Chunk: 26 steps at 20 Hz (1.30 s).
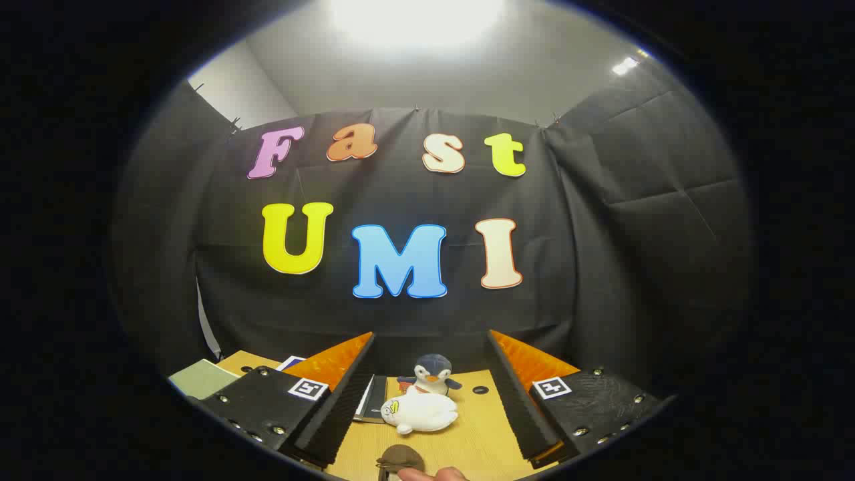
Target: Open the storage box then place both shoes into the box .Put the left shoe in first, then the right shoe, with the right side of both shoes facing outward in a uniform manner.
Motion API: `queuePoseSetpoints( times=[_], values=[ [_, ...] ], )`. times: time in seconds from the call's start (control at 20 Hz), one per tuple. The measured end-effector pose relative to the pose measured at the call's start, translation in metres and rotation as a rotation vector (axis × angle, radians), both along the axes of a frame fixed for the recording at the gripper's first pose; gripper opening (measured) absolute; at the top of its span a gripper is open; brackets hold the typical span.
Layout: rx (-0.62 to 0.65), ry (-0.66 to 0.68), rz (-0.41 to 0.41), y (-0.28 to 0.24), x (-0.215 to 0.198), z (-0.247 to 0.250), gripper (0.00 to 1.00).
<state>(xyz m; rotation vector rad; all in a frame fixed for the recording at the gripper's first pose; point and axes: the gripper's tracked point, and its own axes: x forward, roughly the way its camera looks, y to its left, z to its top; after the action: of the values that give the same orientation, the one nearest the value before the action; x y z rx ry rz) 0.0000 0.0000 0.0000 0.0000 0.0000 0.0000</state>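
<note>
The gripper (427, 401) is wide open and holds nothing. Between its fingers, on the counter (477, 441), lie a white plush toy (419, 412) and a penguin toy (431, 373). A book (200, 378) sits far left.

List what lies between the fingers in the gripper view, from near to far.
With the tool open and holding nothing: fingertip and brown object, then white plush, then penguin plush, then the table hole.

Recording booth, black cloth walls (634, 220), wooden desk (481, 434), plush toys (419, 412)
</note>
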Motion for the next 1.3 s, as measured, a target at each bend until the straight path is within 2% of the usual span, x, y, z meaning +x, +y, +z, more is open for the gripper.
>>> queuePoseSetpoints(
  times=[0.9,1.3],
  values=[
    [0.006,0.031,0.008,-0.002,0.004,-0.010,0.96],
    [0.057,0.097,0.072,0.027,0.012,-0.040,0.96]
  ],
)
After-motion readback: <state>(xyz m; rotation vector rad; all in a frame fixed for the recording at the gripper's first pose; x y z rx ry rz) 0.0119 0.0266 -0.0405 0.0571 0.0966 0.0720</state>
